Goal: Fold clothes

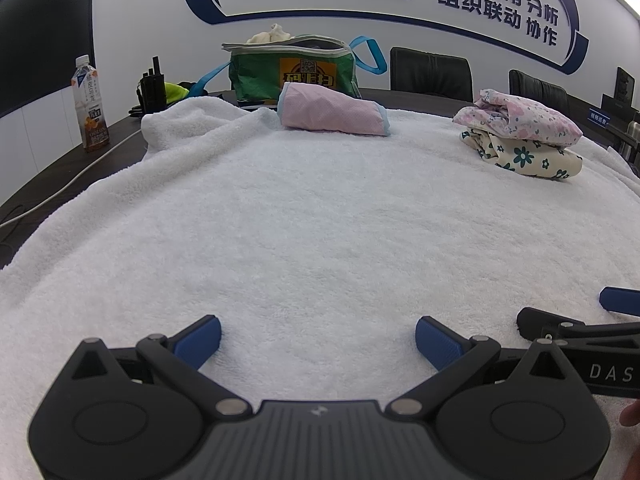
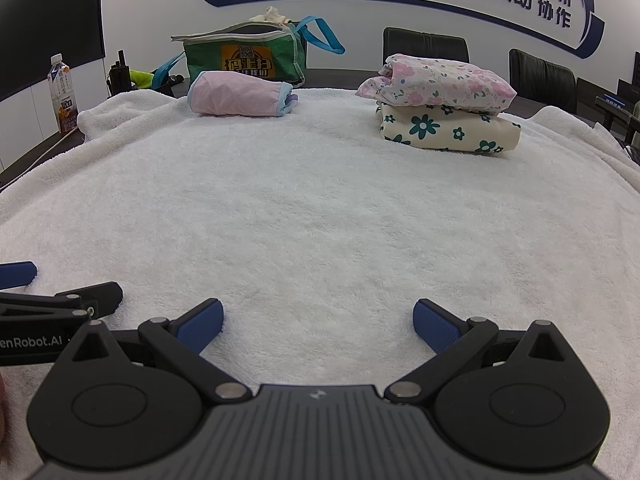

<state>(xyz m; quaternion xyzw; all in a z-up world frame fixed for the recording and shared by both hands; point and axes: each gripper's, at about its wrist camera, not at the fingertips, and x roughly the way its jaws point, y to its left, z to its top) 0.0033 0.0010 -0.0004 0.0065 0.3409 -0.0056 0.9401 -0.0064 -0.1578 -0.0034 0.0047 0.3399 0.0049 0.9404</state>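
A folded pink mesh garment [image 1: 334, 114] [image 2: 242, 98] with light blue trim lies at the far side of the white towel [image 1: 312, 220] [image 2: 320, 208]. To its right sits a stack of two folded floral garments: a pink-flowered one [image 1: 520, 118] [image 2: 438, 82] on top of a cream one with teal flowers [image 1: 528, 158] [image 2: 448, 128]. My left gripper [image 1: 318, 340] rests open over the near part of the towel, nothing between its blue pads. My right gripper [image 2: 318, 324] is open and empty too, right beside the left one.
Behind the towel stands a green bag [image 1: 292, 66] [image 2: 244, 56] with blue straps and cloth poking out. A tea bottle [image 1: 90, 108] [image 2: 62, 94] and black radios [image 1: 152, 84] stand at the far left on the dark table. Black chairs [image 1: 432, 72] line the back wall.
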